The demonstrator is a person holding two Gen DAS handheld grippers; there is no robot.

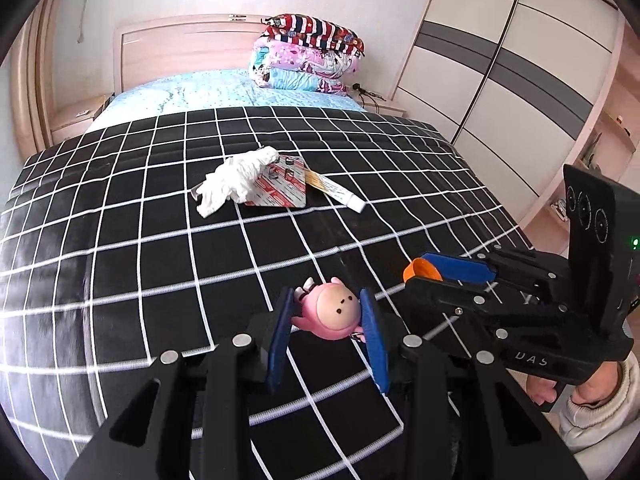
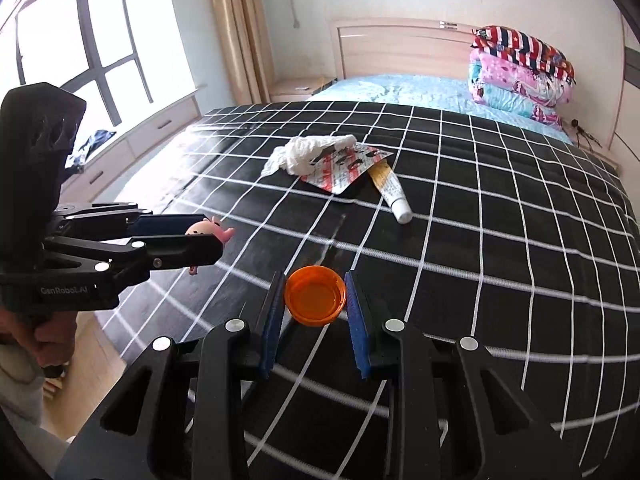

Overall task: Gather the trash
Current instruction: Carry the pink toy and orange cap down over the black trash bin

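Left gripper (image 1: pixel 328 312): jaws pinching a small pink plastic figurine (image 1: pixel 329 314) with a round pale face, held above the bed.
Right gripper (image 2: pixel 316 300): jaws clamped on a round orange plastic cap (image 2: pixel 315 295), hollow side facing the camera, also clear of the cover.
Bed: black quilt with white grid lines (image 1: pixel 160 248) over a light blue sheet (image 1: pixel 192 92).
Trash left on quilt: crumpled white tissue (image 1: pixel 236 180) lying partly on a flat red-and-white printed wrapper (image 1: pixel 280 188); a white squeeze tube with yellow end (image 1: pixel 336 190) just beside the wrapper, touching its edge.
Obstructions: open quilt between the grippers and that cluster.
Surroundings: stack of folded patterned quilts (image 1: pixel 308 56) by the wooden headboard (image 1: pixel 180 48); sliding wardrobe (image 1: pixel 500 68) at right; window (image 2: pixel 80 32) and beige curtain (image 2: pixel 236 28) at left.
Hands: a sleeved hand (image 1: pixel 576 392) grips the right handle.
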